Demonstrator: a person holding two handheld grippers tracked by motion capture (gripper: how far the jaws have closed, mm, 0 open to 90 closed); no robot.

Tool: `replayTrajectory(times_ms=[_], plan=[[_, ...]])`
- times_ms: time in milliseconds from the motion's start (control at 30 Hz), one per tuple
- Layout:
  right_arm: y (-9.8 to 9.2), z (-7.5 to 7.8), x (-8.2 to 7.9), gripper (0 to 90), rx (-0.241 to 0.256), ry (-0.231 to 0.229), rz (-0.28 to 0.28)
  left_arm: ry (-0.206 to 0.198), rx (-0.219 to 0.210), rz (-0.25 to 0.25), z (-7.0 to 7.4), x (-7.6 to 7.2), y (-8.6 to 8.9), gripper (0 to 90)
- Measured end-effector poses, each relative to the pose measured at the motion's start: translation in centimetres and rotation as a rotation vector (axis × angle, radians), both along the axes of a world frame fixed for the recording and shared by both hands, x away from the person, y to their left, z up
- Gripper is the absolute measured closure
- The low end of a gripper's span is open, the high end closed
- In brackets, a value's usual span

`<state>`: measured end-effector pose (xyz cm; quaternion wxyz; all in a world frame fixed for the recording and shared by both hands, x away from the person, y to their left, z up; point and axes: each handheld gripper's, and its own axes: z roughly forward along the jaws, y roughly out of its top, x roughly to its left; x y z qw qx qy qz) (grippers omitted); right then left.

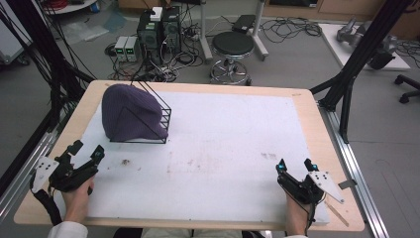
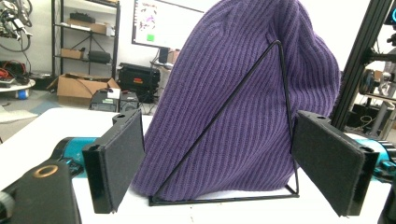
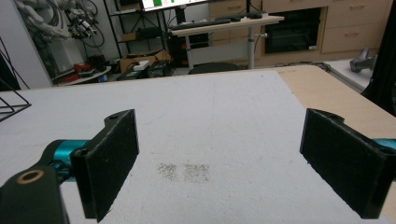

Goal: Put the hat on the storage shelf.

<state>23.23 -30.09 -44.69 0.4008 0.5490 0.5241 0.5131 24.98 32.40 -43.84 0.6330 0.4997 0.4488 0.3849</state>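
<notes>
A purple knitted hat (image 1: 130, 111) is draped over a black wire rack (image 1: 157, 119) at the back left of the white mat. In the left gripper view the hat (image 2: 243, 98) rises straight ahead, with the rack's wire frame (image 2: 280, 116) across its front. My left gripper (image 1: 86, 151) sits near the mat's front left corner, open, with nothing between its pads (image 2: 119, 158), a short way in front of the hat. At the front right my right gripper (image 1: 296, 164) rests open over bare mat, its pads (image 3: 109, 158) wide apart.
The white mat (image 1: 223, 148) covers most of the wooden table (image 1: 307, 106). Faint dark smudges (image 3: 184, 171) mark the mat ahead of the right gripper. Beyond the table stand a stool (image 1: 233, 47), computer towers (image 1: 158, 29) and black frame posts (image 1: 361, 54).
</notes>
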Motion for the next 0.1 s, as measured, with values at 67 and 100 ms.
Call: replayTrajectory(times_ms=[67, 100], plan=[[0.00, 0.00, 0.01, 10.8, -0.004, 0.002, 0.001, 0.000, 0.000, 0.000, -0.01, 0.02, 0.04, 18.0], [0.02, 0.00, 0.03, 10.8, -0.003, 0.004, 0.002, 0.000, 0.000, 0.000, -0.01, 0.02, 0.04, 18.0]])
